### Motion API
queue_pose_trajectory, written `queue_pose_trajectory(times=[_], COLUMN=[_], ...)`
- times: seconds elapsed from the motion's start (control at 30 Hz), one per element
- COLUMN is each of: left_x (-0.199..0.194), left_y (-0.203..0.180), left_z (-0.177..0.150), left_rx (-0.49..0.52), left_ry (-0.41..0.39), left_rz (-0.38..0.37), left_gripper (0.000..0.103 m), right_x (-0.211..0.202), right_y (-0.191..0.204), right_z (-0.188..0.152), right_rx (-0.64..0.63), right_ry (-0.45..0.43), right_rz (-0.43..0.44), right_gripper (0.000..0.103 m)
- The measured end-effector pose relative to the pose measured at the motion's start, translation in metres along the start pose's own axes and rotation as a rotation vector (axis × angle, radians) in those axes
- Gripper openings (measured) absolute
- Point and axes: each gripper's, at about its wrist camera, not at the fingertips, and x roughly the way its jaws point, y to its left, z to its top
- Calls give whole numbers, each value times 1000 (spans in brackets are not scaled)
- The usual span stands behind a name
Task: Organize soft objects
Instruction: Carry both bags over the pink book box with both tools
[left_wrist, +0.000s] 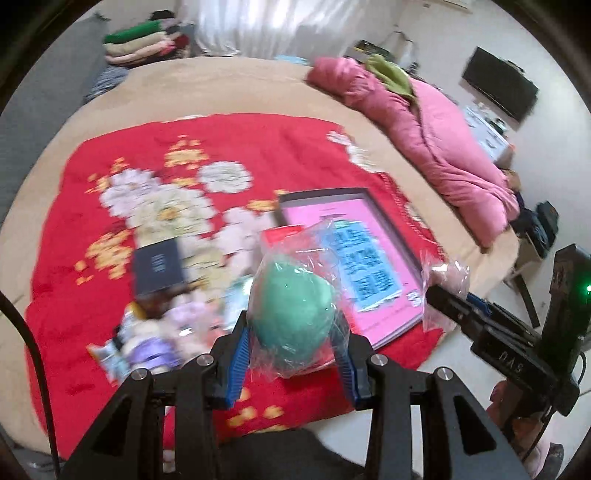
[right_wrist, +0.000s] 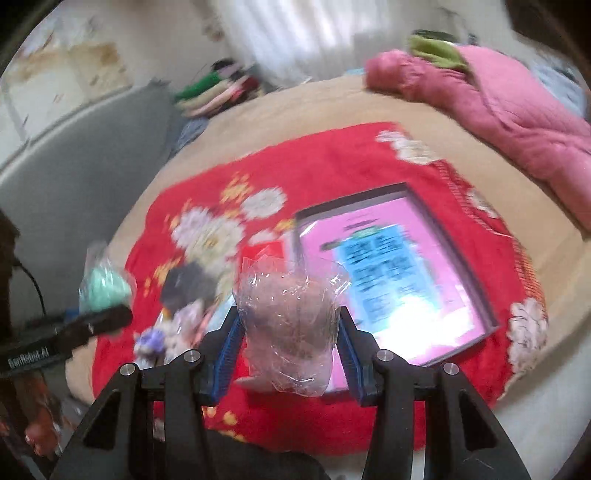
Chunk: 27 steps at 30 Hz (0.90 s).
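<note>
We have the left gripper clamped on a green sponge in a clear wrapper, held above the near edge of the red blanket. The right gripper grips a pinkish soft ball, also wrapped; its blue pads press the film on both sides.

Key relation: the open pink box lies ahead and to the right of both grippers, long axis running away up-right. The right gripper is the nearer one; in its view the box floor begins just beyond the ball. The left gripper would have to cross over the small pile and a dark booklet.

Hard to read: both views are motion-blurred. The pile is probably more wrapped soft items, but we cannot tell them apart. The wrapper glare hides the ball's true shape.
</note>
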Motion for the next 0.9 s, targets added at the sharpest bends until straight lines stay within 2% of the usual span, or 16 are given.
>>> queue_pose_trajectory(times=[0.17,0.3,0.53,0.67,0.73,0.9], left_x=[29,57,122,157,169,190], left_y=[-51,-88,-127,-133,-134,-130], left_z=[19,26,21,12,7,-1], left_rx=[51,110,179,189,199,188], left_ry=[37,70,166,246,267,312], left_rz=[-38,-39,-15,-7,13,9], left_gripper=[42,42,42,42,42,42], right_x=[-26,-30,8,40,55,79], right_y=[-46,-71,-100,-114,-120,-134], right_z=[23,35,30,19,14,7], right_rx=[49,37,-19,-16,-14,3], right_ry=[-61,-61,60,143,175,221], right_rz=[-62,-96,-134,-146,-159,-167], right_gripper=[51,51,51,51,51,51])
